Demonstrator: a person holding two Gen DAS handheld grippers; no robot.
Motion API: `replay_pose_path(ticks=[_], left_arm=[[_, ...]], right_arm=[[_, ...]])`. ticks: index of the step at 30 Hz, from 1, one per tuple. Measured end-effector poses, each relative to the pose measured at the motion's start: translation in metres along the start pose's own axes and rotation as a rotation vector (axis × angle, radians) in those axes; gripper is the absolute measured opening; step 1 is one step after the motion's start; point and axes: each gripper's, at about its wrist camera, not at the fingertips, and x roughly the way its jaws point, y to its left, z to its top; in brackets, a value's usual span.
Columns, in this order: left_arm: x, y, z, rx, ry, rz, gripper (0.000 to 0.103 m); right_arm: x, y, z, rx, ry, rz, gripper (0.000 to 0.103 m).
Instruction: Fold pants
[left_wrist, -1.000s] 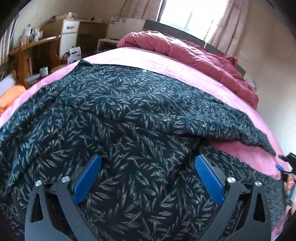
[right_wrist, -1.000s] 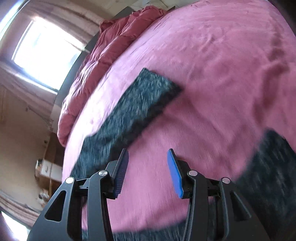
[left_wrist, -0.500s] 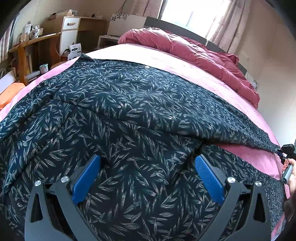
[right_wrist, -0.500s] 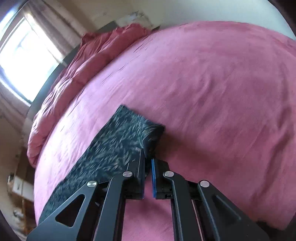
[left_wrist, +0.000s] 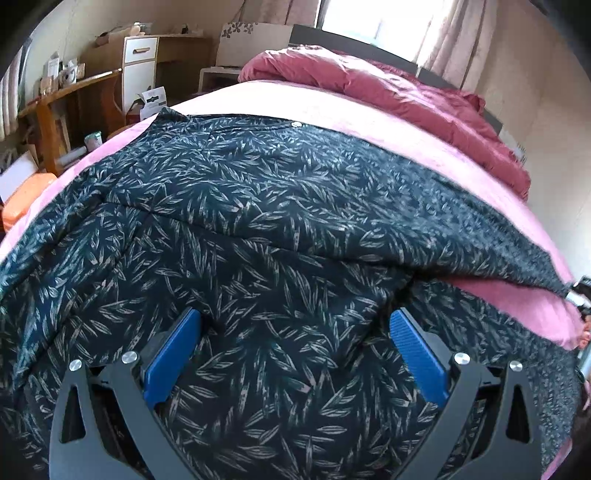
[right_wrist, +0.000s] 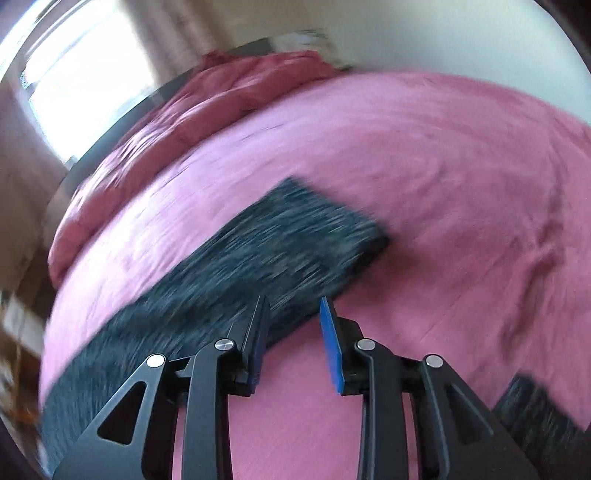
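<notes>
Spread wide in the left wrist view, left gripper pads pressing dark leaf-print pants filling frame centre; best kept pinning the crotch area. Pink bedsheet and crimson duvet above, desk upper left.

Parted in the blurred right view, right gripper holding nothing, just beside the pant leg hem at centre; better gripped at the hem corner.

No text, brand, number or sign can be read in either view. A dark band of print is seen on a white carton beside the bed in the left wrist view, but its letters are too small to be made out. A dark flower pattern, not lettering, is carried by the cardboard box by the window. The right wrist view is blurred throughout.
</notes>
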Motion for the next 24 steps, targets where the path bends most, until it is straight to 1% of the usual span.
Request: replay_pose_path(ticks=[2, 3, 5, 8, 9, 11, 13, 14, 15, 16, 17, 19, 20, 23, 24], left_arm=[[0.002, -0.006, 0.004, 0.020, 0.023, 0.035, 0.101], [0.003, -0.008, 0.006, 0.029, 0.038, 0.054, 0.101], [0.001, -0.010, 0.013, 0.031, 0.052, 0.065, 0.101], [-0.009, 0.000, 0.030, -0.007, 0.015, 0.046, 0.101], [-0.012, 0.006, 0.039, -0.024, -0.003, 0.042, 0.101], [-0.014, 0.019, 0.056, -0.045, -0.019, 0.049, 0.101], [-0.013, 0.038, 0.081, -0.061, -0.048, 0.055, 0.101], [-0.012, 0.044, 0.088, -0.060, -0.057, 0.055, 0.101], [-0.009, 0.055, 0.101, -0.055, -0.078, 0.059, 0.101], [-0.006, 0.062, 0.111, -0.049, -0.091, 0.065, 0.101], [-0.002, 0.071, 0.122, -0.042, -0.100, 0.065, 0.101], [0.008, 0.093, 0.143, -0.039, -0.109, 0.032, 0.101], [0.014, 0.103, 0.152, -0.049, -0.112, 0.027, 0.101], [0.035, 0.135, 0.179, -0.106, -0.103, 0.089, 0.101], [0.041, 0.143, 0.184, -0.129, -0.096, 0.092, 0.100]], right_arm=[[-0.008, 0.024, -0.015, -0.080, 0.004, 0.033, 0.027], [-0.011, 0.042, -0.026, -0.132, 0.011, 0.067, 0.027], [-0.011, 0.067, -0.039, -0.198, 0.027, 0.117, 0.027], [-0.007, 0.091, -0.057, -0.271, 0.036, 0.142, 0.027], [-0.003, 0.097, -0.064, -0.298, 0.042, 0.129, 0.028], [0.001, 0.101, -0.073, -0.336, 0.041, 0.101, 0.032], [-0.002, 0.104, -0.077, -0.343, 0.035, 0.110, 0.040], [-0.004, 0.103, -0.078, -0.345, 0.032, 0.117, 0.043], [-0.004, 0.102, -0.081, -0.346, 0.030, 0.125, 0.048], [-0.005, 0.101, -0.084, -0.350, 0.026, 0.135, 0.051], [-0.004, 0.102, -0.084, -0.353, 0.027, 0.137, 0.053], [-0.002, 0.103, -0.082, -0.356, 0.030, 0.139, 0.054], [0.000, 0.102, -0.082, -0.356, 0.030, 0.138, 0.054], [0.002, 0.103, -0.080, -0.352, 0.034, 0.141, 0.054], [0.002, 0.102, -0.081, -0.351, 0.035, 0.142, 0.054]])
